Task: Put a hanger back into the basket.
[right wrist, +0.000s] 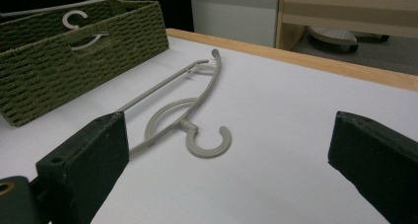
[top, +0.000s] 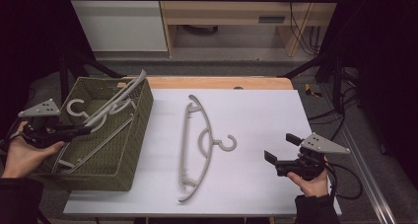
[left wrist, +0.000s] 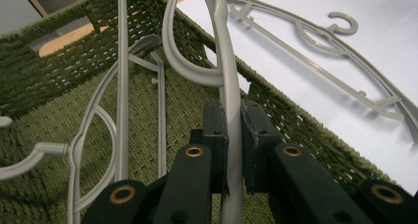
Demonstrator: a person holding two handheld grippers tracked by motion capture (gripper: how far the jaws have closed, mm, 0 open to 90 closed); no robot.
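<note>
1. The left gripper point(left wrist: 231, 135), over the green woven basket point(top: 140, 130), clamps its jaws on the arm of a grey hanger point(left wrist: 224, 61) that rises out ahead of its tips.
2. Two more hangers point(left wrist: 121, 86) lie in the basket, just to the side of that gripper.
3. The right gripper point(top: 281, 152) hovers above the white table point(top: 266, 110), jaws spread wide and holding nothing.
4. A second grey hanger point(right wrist: 190, 115) lies flat on the table just ahead of those parted jaws, its hook nearest them.

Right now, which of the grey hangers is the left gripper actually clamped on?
The hanger leaning up over the green basket's rim: the left gripper's fingers pinch its arm. The others lie loose in the basket, and one lies flat on the white table.
</note>
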